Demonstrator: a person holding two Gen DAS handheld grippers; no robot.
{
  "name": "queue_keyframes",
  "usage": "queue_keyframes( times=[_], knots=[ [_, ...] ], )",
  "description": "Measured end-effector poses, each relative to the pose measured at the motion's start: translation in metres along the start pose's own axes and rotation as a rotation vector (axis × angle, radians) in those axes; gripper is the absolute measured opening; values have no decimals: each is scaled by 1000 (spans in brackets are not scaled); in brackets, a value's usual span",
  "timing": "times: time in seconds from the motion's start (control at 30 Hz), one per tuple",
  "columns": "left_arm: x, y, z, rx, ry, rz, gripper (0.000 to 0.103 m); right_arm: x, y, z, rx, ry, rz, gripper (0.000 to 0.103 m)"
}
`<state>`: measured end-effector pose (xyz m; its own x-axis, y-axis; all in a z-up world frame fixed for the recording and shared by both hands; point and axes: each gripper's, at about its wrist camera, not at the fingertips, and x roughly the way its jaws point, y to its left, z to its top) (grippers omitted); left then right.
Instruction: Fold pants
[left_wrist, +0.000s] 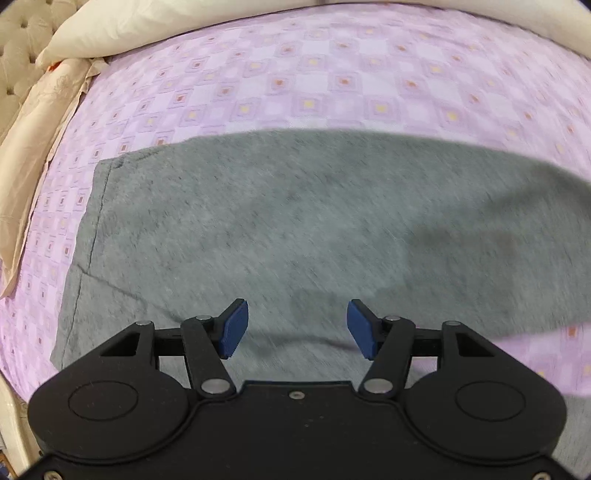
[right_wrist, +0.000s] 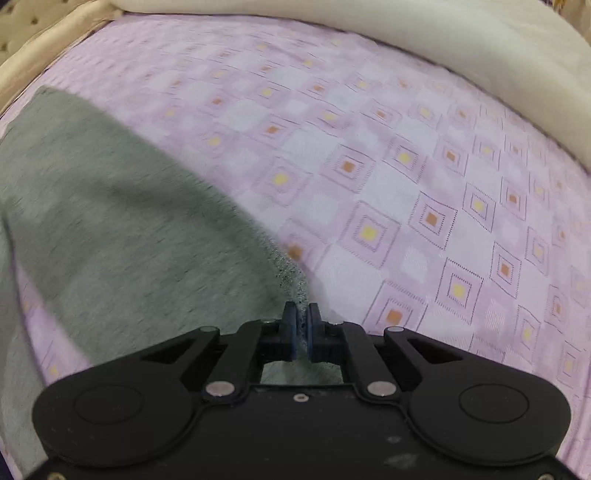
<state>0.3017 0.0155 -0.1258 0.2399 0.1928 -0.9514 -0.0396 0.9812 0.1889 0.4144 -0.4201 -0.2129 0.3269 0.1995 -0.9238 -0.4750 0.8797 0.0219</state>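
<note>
- I am seeing the grey pants (left_wrist: 280, 221) lying flat across the pink patterned bedsheet (left_wrist: 332, 74).
- My left gripper (left_wrist: 297, 328) is hovering over the pants, its blue pads (left_wrist: 234, 328) standing well apart with nothing between them.
- My right gripper (right_wrist: 302, 326) is pinching the pants' edge (right_wrist: 295, 288), pads together on the fabric.
- A cream pillow (left_wrist: 155, 26) is lying beyond.

The left gripper (left_wrist: 297, 328) sits at the lower centre of its frame, pointing steeply downward, its blue pads (left_wrist: 233, 328) spread wide with nothing pinched between them. The right gripper (right_wrist: 302, 325), also low and central, angled downward, has its jaws clamped tight on an edge of the grey pants (right_wrist: 110, 221).
</note>
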Motion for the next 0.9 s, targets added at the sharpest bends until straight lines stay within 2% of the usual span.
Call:
queue_keyframes(
  times=[0.23, 0.47, 0.53, 0.6, 0.67, 0.8, 0.9],
  knots=[
    [29, 58, 58, -74, -2, -49, 64, -53, 52, -49, 36, -41, -31, 6],
    [64, 104, 114, -149, 10, -55, 64, -62, 106, -78, 110, -2, -71, 6],
    [73, 108, 122, -164, 38, -76, 64, -64, 120, -83, 131, 3, -90, 6],
    [86, 110, 130, -179, 82, -148, 64, -63, 129, -84, 151, 11, -103, 6],
    [97, 109, 135, -186, 111, -183, 64, -62, 132, -83, 170, 14, -125, 6],
    [116, 94, 141, -158, 158, -157, 64, -55, 132, -81, 216, 18, -153, 6],
    [128, 88, 143, -188, 193, -212, 64, -58, 136, -81, 225, 19, -172, 6]
  ],
)
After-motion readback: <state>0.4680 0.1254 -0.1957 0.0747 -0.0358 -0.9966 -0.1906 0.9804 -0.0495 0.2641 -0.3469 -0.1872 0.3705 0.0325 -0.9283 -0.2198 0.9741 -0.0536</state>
